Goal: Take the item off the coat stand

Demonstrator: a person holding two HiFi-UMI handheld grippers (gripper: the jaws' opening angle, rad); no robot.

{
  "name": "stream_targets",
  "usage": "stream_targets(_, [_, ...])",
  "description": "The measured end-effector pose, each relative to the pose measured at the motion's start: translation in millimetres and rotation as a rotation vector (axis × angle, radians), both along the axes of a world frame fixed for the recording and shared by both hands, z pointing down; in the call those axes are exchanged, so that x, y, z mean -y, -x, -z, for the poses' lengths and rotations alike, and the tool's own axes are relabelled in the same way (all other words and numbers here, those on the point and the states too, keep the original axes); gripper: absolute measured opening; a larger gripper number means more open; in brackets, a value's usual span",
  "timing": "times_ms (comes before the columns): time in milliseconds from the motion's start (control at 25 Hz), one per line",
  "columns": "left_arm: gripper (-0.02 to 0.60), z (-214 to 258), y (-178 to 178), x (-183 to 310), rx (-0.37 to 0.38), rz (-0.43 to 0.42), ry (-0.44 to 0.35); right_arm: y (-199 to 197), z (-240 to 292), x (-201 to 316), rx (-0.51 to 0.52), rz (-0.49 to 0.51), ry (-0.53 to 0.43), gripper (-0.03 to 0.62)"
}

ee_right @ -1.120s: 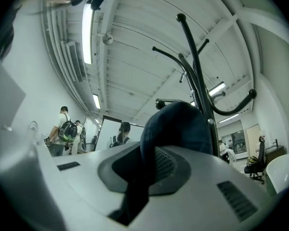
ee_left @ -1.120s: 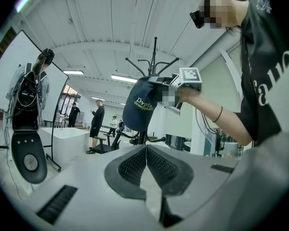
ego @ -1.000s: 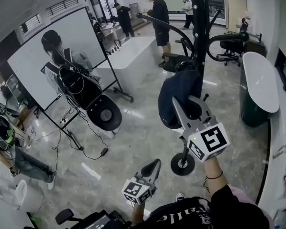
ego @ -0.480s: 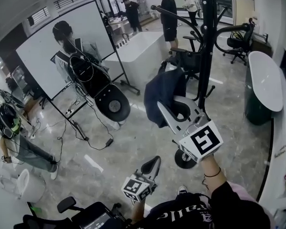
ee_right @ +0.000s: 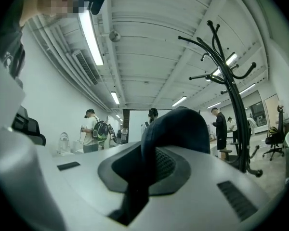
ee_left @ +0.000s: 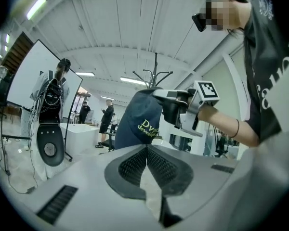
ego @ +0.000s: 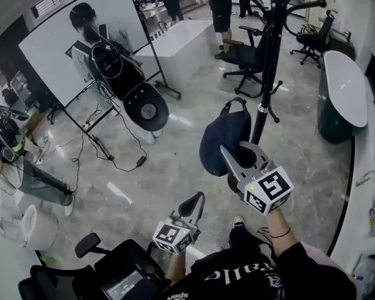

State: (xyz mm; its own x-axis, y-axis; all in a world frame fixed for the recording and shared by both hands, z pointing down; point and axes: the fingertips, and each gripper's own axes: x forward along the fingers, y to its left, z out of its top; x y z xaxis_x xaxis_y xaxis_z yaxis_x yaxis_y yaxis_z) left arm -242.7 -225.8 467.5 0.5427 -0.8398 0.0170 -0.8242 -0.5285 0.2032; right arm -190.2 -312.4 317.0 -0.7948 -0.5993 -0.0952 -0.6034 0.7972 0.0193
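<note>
From where I stand, the person's right gripper (ego: 236, 158) is raised in front of them with its jaws clenched on the brim of a dark navy fabric cap (ego: 222, 139). The right gripper view shows it plainly: the two ribbed pads press in on the dark brim, and the cap's rounded crown (ee_right: 176, 129) bulges up just past the right gripper's (ee_right: 151, 162) tips.

The cap hangs free in the air, off the hooks of the tall black metal coat stand (ego: 269, 61). It sits just to the left of the pole, low down its length, with its back strap loop sticking upward. In the right gripper view the stand (ee_right: 232, 100) rises to the right of the cap, its curved hooks bare.

The left gripper (ego: 197, 204) is held low near the person's body, well below the cap. Its jaws are clenched together on nothing, the pads meeting in the middle of the left gripper view (ee_left: 147, 160). Beyond them that view shows the cap (ee_left: 139, 124), with yellow-green lettering on its side.

Further off on the grey polished stone floor (ego: 169, 167), a large white rolling whiteboard (ego: 59, 39) stands to the left. A black office chair (ego: 244, 55) sits behind the stand.
</note>
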Motion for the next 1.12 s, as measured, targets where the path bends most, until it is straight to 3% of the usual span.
stream_targets(320, [0.005, -36, -17, -72, -0.041, -0.088, 0.106, -35, -72, -78, -0.035, -0.102, 0.142, 0.046])
stream_targets(680, [0.005, -47, -79, -113, -0.045, -0.198, 0.140, -107, -127, -138, -0.060, -0.197, 0.259, 0.046])
stream_targets(880, [0.005, -38, -129, -132, -0.032, -0.248, 0.124, -161, -139, -171, -0.049, -0.233, 0.290, 0.046])
stream_targets(1120, [0.005, -24, -219, -160, -0.032, -0.283, 0.105, -247, -143, -220, -0.040, -0.263, 0.314, 0.046])
